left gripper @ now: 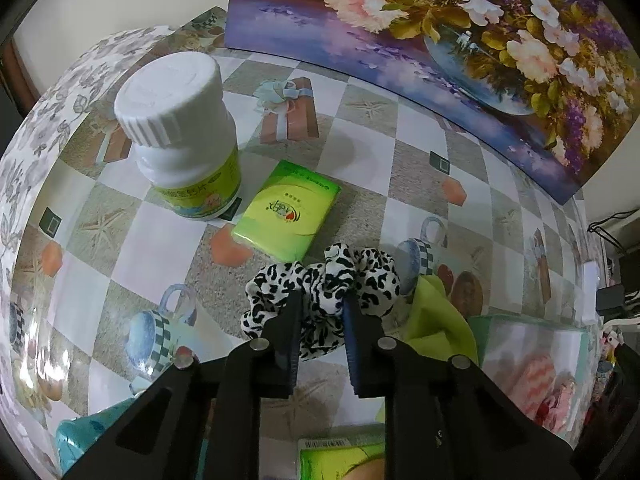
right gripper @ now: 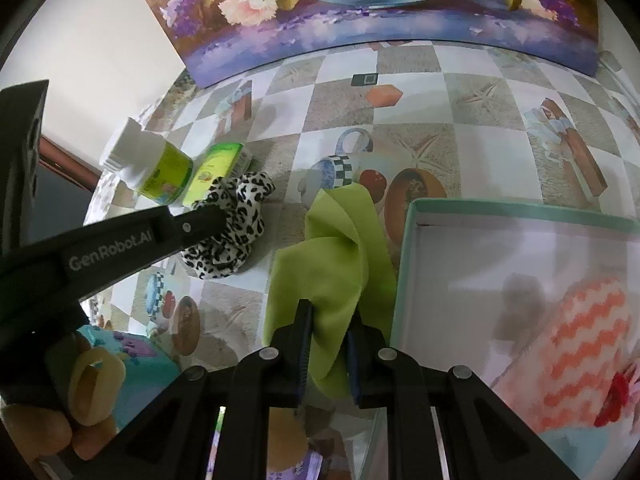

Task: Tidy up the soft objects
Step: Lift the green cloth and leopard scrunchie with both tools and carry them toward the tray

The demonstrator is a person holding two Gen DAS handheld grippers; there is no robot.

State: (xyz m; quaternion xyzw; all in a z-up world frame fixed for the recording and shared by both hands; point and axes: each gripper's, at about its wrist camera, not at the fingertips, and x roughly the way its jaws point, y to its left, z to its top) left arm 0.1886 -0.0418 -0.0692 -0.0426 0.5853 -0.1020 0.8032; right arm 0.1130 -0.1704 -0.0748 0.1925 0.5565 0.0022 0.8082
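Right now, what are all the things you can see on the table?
scrunchie: one, black and white spots, middle of table, pinched by the left gripper.
cloth: one, lime green, just left of the box, pinched by the right gripper.
box: one, pale green rim, white inside, right side, open.
sock: one, orange and white zigzag, inside the box.
bottle: one, white with a yellow-green label, standing far left.
tissue pack: one, bright green, flat beside the bottle.
painting: one, purple with flowers, leaning at the back.
tablecloth: one, checked grey and white.
left gripper: black, shut on the scrunchie.
right gripper: black, shut on the cloth.
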